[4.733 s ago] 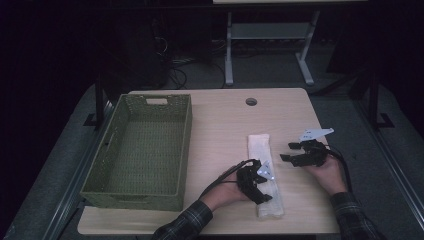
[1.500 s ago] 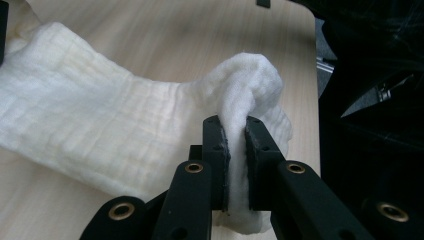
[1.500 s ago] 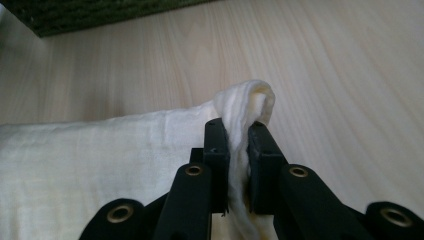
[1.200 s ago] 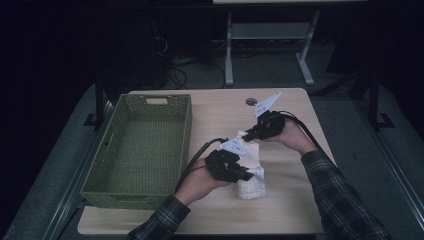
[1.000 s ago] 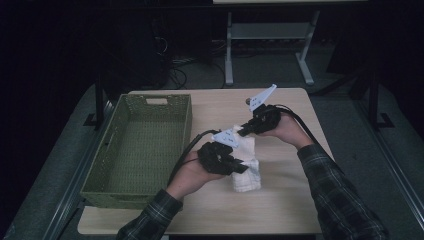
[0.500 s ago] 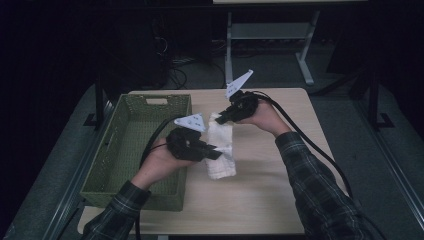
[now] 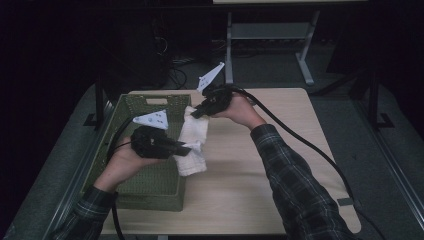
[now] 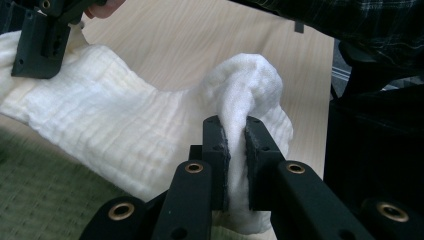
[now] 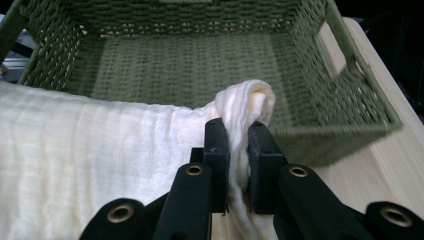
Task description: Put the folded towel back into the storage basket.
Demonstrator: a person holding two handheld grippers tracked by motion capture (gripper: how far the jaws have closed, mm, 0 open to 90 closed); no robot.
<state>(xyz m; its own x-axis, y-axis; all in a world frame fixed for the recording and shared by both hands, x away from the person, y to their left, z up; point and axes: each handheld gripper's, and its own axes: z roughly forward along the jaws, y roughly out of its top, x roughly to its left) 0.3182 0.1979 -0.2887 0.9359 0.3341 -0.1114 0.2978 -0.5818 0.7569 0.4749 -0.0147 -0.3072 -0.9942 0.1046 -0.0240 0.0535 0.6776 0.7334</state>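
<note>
White towel (image 7: 192, 142) pinched in the closed jaws of left gripper (image 7: 186, 148) and right gripper (image 7: 196, 113)

No legible text, label, brand, number or sign is found. The towel (image 7: 191, 140), the basket (image 7: 150, 150) and the table (image 7: 280, 165) bear no markings. The grey plates on the left gripper (image 7: 186, 148) and right gripper (image 7: 196, 113) carry small dark spots, possibly holes rather than print; the high view is too coarse to tell.
</note>
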